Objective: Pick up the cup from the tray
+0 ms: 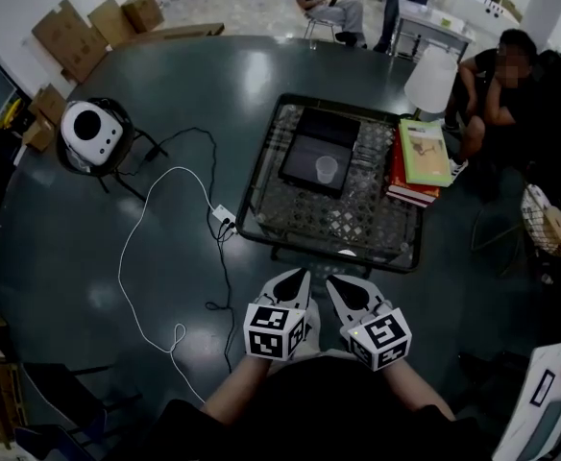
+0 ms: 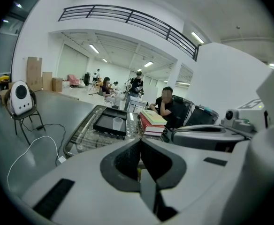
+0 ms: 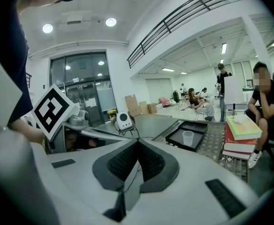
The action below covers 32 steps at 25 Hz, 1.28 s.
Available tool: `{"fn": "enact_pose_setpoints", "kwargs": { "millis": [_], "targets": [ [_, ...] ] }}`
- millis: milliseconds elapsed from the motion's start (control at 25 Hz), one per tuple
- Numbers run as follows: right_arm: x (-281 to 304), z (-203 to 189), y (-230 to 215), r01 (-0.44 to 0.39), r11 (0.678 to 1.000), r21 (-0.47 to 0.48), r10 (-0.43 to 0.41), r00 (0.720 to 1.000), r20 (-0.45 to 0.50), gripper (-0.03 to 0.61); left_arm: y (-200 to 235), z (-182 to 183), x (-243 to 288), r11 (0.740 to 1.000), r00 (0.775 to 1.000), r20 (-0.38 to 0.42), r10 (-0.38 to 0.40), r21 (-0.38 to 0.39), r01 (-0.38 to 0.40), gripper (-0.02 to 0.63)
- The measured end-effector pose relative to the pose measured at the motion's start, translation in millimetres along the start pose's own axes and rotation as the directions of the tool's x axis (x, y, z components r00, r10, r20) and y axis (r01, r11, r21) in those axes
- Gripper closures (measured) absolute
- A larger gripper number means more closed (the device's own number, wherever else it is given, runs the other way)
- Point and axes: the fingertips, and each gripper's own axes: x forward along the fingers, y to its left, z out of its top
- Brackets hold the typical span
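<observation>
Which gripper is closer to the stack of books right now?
Right. The stack of books lies ahead and to the right of the right gripper. The left gripper is beside the right one, on the side away from the books.

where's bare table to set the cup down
Free: the dark round table beyond the patterned mesh rack, and the rack's near half in front of the black tray. Crowded: stacked books on the right, white cable on the left.
</observation>
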Motion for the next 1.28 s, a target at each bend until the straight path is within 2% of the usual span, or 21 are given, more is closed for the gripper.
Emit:
{"fn": "enact_pose_setpoints", "kwargs": {
  "millis": [320, 640, 1040, 1280],
  "targets": [
    [41.0, 26.0, -29.3, 0.017, 1.0, -0.011, -0.017, 1.0, 0.011, 0.566, 32.0, 33.7, 35.8, 1.0, 1.0, -0.004, -0.012, 0.009, 0.012, 0.601],
    [69.8, 35.4, -68.1, 0.088, 0.996, 0.021, -0.088, 0.996, -0.006, 0.566, 59.4, 54.0, 74.5, 0.999, 0.999, -0.033, -0.038, 0.016, 0.038, 0.601],
    [109.2, 40.0, -102.4, 0.131, 0.988, 0.08, -0.13, 0.991, -0.024, 0.566, 82.3, 65.4, 119.3, 0.996, 0.991, -0.104, -0.08, 0.038, 0.084, 0.601],
    [129.2, 35.3, -122.2, 0.156, 0.981, 0.117, -0.151, 0.987, -0.051, 0.566, 96.7, 65.8, 145.9, 0.995, 0.986, -0.135, -0.094, 0.024, 0.098, 0.601]
  ]
}}
